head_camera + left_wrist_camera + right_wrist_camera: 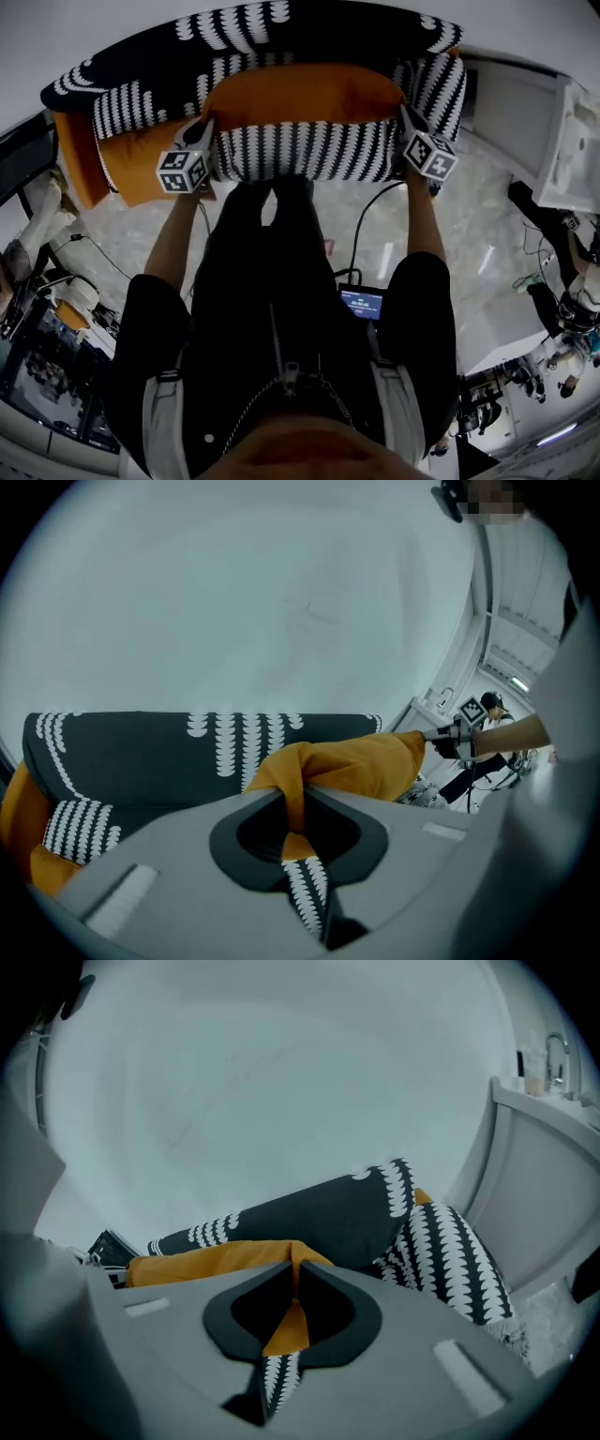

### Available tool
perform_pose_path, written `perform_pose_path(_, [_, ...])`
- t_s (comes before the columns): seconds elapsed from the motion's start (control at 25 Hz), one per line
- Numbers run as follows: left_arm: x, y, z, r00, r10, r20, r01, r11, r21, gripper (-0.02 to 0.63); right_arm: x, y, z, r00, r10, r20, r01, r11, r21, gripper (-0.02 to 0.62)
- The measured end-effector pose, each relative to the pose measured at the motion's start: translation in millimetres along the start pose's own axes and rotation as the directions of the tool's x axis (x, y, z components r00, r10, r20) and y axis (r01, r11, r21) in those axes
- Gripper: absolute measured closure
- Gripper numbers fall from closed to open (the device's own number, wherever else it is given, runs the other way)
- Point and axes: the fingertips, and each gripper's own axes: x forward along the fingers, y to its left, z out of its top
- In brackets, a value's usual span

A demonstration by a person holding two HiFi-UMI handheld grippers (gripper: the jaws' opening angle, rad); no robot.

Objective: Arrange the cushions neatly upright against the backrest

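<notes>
Both grippers hold one cushion (300, 122) by its top corners, in front of the black sofa backrest (187, 42). Its top face is orange and its front is black-and-white patterned. My left gripper (204, 131) is shut on the left corner, and orange fabric bunches between the jaws in the left gripper view (292, 808). At the right corner, the right gripper (408, 117) is shut too, pinching orange and patterned cloth (293, 1288). The cushion (356, 761) stretches across to the right gripper (450, 742). The backrest (319, 1213) rises behind it.
An orange cushion (131, 159) lies at the sofa's left end below a patterned one (127, 108). Another patterned cushion (436, 80) leans at the right end (450, 1251). A white cabinet (553, 141) stands to the right. A cable (366, 216) crosses the floor.
</notes>
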Motion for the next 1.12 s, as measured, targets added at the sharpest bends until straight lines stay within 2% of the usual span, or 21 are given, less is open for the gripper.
perform_pose_path(0.16, [33.3,-9.5,-7.2,0.999,-0.004,-0.044,0.003,1.0,-0.019,0.572,-1.3,-23.1,16.3,0.999,-0.034,0.02,0.034,0.999,0.008,0.568])
perform_pose_path(0.24, [46.4,-4.5,-13.0,0.996,0.005,-0.091,-0.006,1.0,-0.009,0.572,7.3,-26.8,17.3,0.998,-0.061,0.009,0.06,0.998,0.017,0.568])
perform_pose_path(0.32, [54.5,3.9,-15.9,0.994,0.013,-0.113,-0.018,0.999,-0.036,0.572,18.5,-25.0,17.7,0.998,-0.061,0.004,0.061,0.998,0.009,0.566])
perform_pose_path(0.4, [58.7,10.7,-9.2,0.994,0.015,-0.105,-0.023,0.997,-0.078,0.571,25.6,-23.2,24.0,0.998,-0.052,0.024,0.052,0.998,0.018,0.566])
perform_pose_path(0.56, [70.2,19.7,9.4,0.995,0.041,-0.093,-0.047,0.997,-0.066,0.569,38.0,-23.8,43.9,0.996,-0.067,0.06,0.065,0.998,0.024,0.566])
perform_pose_path(0.64, [76.0,25.3,15.0,0.995,0.056,-0.08,-0.062,0.994,-0.085,0.569,46.2,-23.2,51.3,0.996,-0.065,0.067,0.063,0.997,0.037,0.566])
perform_pose_path(0.96, [98.1,57.4,48.4,0.992,0.117,-0.04,-0.122,0.981,-0.154,0.569,82.9,-12.1,83.9,0.994,-0.082,0.078,0.078,0.996,0.049,0.565])
perform_pose_path(1.12, [112.1,72.1,61.6,0.991,0.128,-0.031,-0.132,0.973,-0.191,0.569,103.6,-9.7,98.0,0.993,-0.088,0.073,0.087,0.996,0.018,0.565])
